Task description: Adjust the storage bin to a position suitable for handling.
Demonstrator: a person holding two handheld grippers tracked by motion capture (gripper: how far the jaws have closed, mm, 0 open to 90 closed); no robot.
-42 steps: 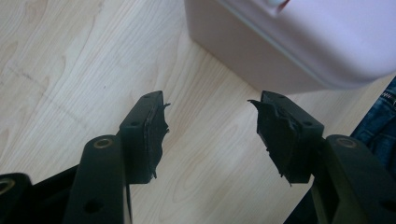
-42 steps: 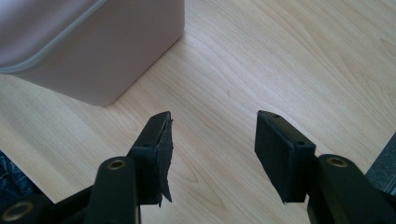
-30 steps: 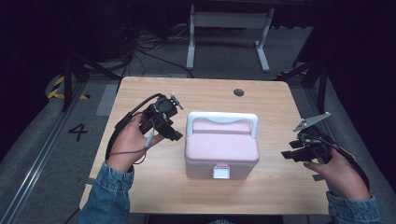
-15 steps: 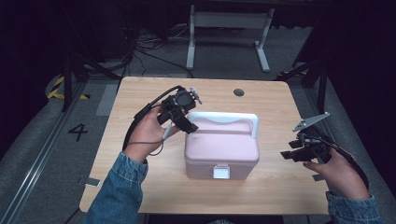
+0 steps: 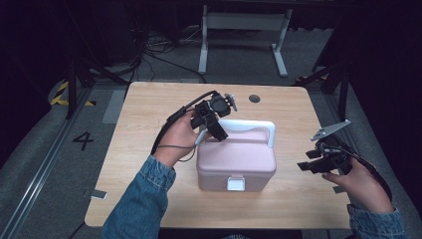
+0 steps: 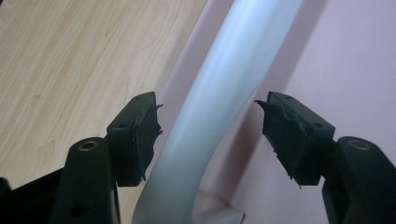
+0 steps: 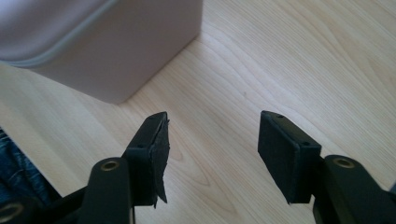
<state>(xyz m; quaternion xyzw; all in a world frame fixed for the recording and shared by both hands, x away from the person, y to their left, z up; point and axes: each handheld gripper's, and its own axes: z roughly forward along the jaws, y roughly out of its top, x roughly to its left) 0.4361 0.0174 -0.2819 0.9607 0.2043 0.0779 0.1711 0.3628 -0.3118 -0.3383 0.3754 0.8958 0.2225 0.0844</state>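
Note:
A pink lidded box [image 5: 236,159] with a white front latch [image 5: 235,183] stands in the middle of the table. Its white handle [image 5: 249,125] lies along the lid's back edge. My left gripper [image 5: 217,133] hovers over the handle's left end, open. In the left gripper view the white handle [image 6: 219,93] runs up between the two pads [image 6: 142,135], untouched on both sides, with the pink lid [image 6: 336,60] behind. My right gripper [image 5: 311,167] is held open to the right of the box; between its pads [image 7: 156,149] lies bare wood, with the pink box's corner [image 7: 116,51] ahead.
The wooden table [image 5: 149,114] has a round cable hole [image 5: 255,98] near its back edge. A white frame stand [image 5: 241,22] and cables lie on the dark floor behind. A floor mark reading 4 [image 5: 83,140] is at the left.
My left gripper has moved right and forward from the table's left side onto the handle's left end. The right gripper has stayed where it was.

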